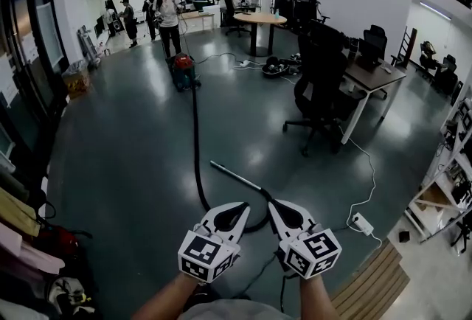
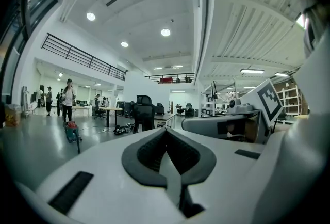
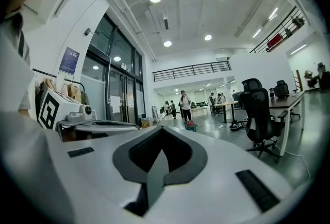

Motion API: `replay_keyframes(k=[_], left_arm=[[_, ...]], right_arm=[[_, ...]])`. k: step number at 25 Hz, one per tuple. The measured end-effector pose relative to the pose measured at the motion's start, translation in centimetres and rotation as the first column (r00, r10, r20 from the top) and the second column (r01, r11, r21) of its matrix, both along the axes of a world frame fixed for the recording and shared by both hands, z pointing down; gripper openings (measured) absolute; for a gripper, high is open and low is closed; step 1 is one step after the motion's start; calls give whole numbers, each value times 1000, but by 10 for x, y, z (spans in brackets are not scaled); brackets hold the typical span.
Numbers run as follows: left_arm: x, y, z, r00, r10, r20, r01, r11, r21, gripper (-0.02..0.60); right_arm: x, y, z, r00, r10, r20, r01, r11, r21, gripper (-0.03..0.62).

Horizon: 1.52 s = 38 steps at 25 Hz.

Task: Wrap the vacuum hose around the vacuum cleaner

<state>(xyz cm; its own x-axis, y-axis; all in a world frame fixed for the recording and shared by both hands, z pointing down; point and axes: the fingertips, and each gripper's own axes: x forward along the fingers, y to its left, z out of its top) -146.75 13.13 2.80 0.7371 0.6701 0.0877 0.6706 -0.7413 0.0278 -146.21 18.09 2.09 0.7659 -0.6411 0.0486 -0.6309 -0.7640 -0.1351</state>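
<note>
The vacuum cleaner (image 1: 183, 71), teal with a red top, stands far off on the dark floor; it also shows small as the vacuum cleaner (image 2: 71, 131) and the vacuum cleaner (image 3: 191, 125) in the gripper views. Its black hose (image 1: 196, 156) runs straight toward me, curves near my feet and ends in a metal wand (image 1: 236, 177). My left gripper (image 1: 245, 205) and right gripper (image 1: 270, 203) are held side by side, level, low in the head view. Both are shut with nothing between their jaws, above the hose's curve and apart from it.
A person (image 1: 169, 16) stands just behind the vacuum, with others further back. A black office chair (image 1: 318, 86) and a desk (image 1: 372, 79) stand to the right. A white power strip (image 1: 362, 223) and cable lie at the right. Bags and clutter (image 1: 44, 252) line the left wall.
</note>
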Motion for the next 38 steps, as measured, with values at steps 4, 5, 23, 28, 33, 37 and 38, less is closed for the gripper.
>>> replay_keyframes(k=[4,5,23,28,33,37,38], left_arm=[[6,2,4,1000,-18,6,18,1000,13,8],[9,1,5,1000,-26,7,26,1000,15,8],[139,-59,23,997,-59,46,60,998,-6,8],[195,-88,32,996,-42,74,43,999,-13,8],[255,-116,38,995,1,99,1,1000,-19,8],[299,-128,39,992,50,119,-47,999,-26,8],[309,-131,40,990,62,125,-59,998,-27,8]], right_arm=[[9,7,6,1000,-9,13,9,1000,9,5],[13,7,6,1000,-11,13,11,1000,11,5],[137,-43,23,998,-11,56,12,1000,-19,5],[189,-69,32,996,15,87,-12,999,-36,5],[242,-93,36,991,67,114,-61,996,-59,5],[283,-106,36,983,117,142,-106,991,-80,5],[293,-110,36,981,128,149,-116,990,-85,5]])
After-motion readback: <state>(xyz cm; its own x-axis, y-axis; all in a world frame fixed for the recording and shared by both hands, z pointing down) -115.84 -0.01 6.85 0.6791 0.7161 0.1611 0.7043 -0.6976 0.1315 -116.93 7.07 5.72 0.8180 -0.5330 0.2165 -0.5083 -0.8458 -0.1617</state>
